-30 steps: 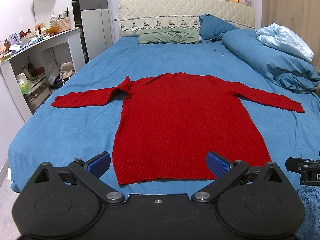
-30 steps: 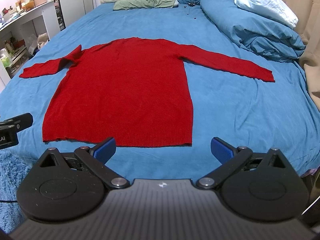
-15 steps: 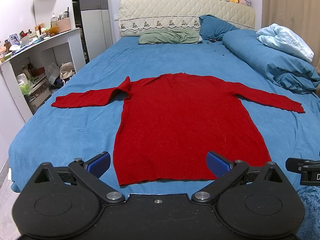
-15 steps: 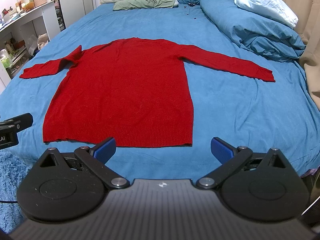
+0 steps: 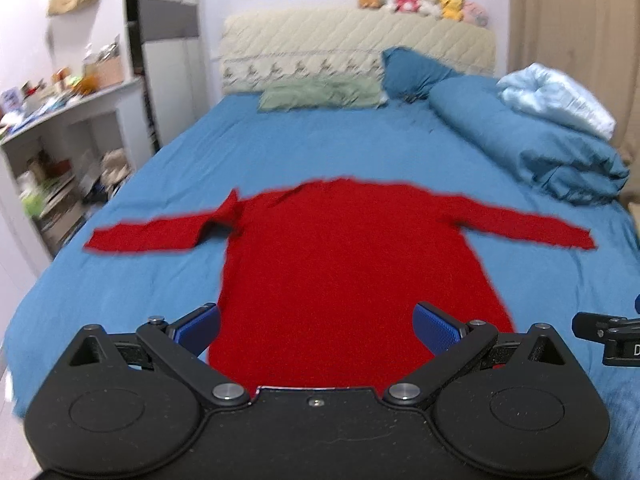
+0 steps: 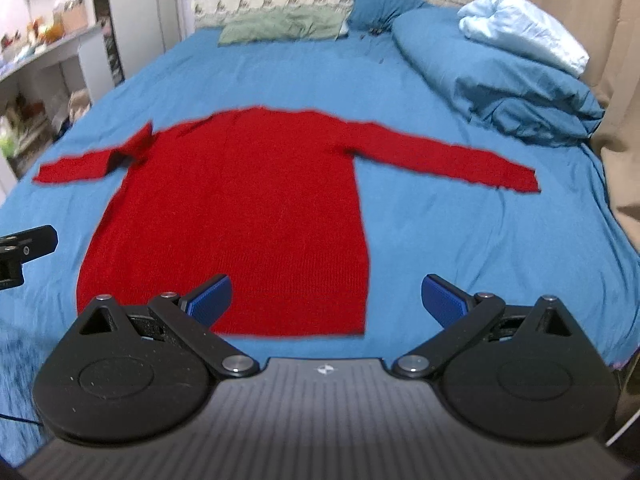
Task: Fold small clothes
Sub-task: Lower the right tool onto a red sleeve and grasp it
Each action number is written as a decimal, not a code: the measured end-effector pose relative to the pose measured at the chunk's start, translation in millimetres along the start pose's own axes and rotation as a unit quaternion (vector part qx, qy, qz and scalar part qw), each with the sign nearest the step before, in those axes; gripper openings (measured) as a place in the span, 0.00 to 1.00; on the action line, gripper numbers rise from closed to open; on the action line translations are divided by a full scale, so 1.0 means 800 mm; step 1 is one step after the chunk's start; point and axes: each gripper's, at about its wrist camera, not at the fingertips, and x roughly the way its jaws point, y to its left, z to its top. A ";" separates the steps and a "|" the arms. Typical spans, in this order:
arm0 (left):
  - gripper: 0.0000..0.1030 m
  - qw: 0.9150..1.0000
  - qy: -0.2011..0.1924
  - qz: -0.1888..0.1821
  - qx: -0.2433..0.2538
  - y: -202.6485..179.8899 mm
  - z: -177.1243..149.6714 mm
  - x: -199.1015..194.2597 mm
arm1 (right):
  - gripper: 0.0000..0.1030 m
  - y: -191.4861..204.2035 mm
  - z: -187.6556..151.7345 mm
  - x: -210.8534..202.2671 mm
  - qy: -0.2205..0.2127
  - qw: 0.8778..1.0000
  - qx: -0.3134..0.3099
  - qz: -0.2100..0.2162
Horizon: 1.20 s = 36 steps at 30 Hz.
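Note:
A red long-sleeved sweater (image 5: 344, 256) lies flat on the blue bed (image 5: 120, 288), hem toward me, both sleeves spread out. The left sleeve has a small fold near the shoulder (image 5: 230, 210). It also shows in the right wrist view (image 6: 240, 208). My left gripper (image 5: 318, 326) is open and empty, over the hem of the sweater. My right gripper (image 6: 326, 298) is open and empty, over the hem's right corner. Neither gripper touches the cloth.
A rolled blue duvet (image 5: 532, 148) with a pale blue blanket (image 5: 556, 98) lies along the bed's right side. Pillows (image 5: 320, 94) and a headboard (image 5: 352, 48) with plush toys are at the far end. White shelves (image 5: 60, 152) stand left of the bed.
Both grippers have moved forward over the bed toward the sweater's hem. The hem now sits lower in both views. The sweater itself has not moved.

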 end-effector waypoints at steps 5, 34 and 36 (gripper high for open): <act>1.00 0.998 -0.043 -0.044 0.007 -0.024 0.081 0.057 | 1.00 -0.062 0.066 0.033 -0.028 0.998 0.046 -0.020; 1.00 0.986 0.138 -0.088 0.031 -0.171 0.136 0.601 | 0.71 -0.406 0.093 0.488 -0.074 0.934 0.338 -0.086; 1.00 0.987 0.134 -0.080 0.041 -0.175 0.137 0.604 | 0.56 -0.414 0.100 0.494 -0.071 0.936 0.329 -0.104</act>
